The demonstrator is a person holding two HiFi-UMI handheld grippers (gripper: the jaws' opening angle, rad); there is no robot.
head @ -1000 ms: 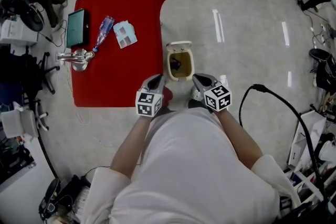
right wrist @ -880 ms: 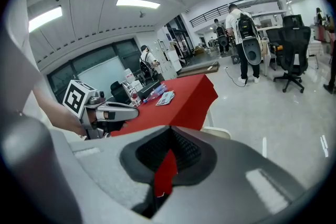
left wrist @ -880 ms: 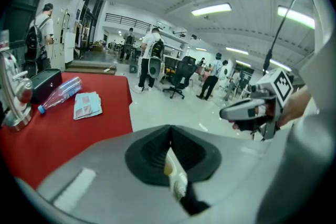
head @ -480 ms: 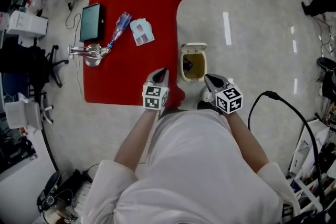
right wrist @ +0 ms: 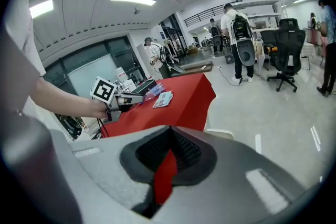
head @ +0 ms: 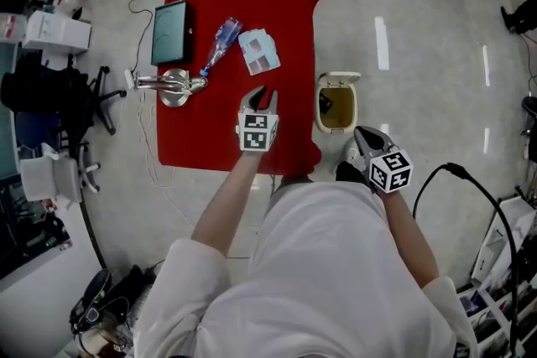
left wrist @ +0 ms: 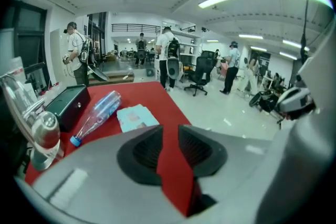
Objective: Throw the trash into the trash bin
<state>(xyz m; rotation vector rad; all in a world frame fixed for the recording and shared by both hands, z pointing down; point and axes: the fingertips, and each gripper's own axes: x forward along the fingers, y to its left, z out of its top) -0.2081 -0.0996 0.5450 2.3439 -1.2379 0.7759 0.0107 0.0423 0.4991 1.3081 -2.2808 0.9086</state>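
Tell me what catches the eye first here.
The red-draped table dominates, carrying a clear plastic bottle, a pale blue packet and a dark case. The left gripper hovers over it, fingers just opening with nothing between them. A cream trash bin stands open beside the table's right edge in the head view.

Legible text: none | black-and-white square marker patterns, no letters or digits, on cube of left gripper [head: 263, 96] at 12 o'clock and right gripper [head: 362, 132] at 3 o'clock | print on pale blue packet [head: 258, 51] at 12 o'clock too small to read
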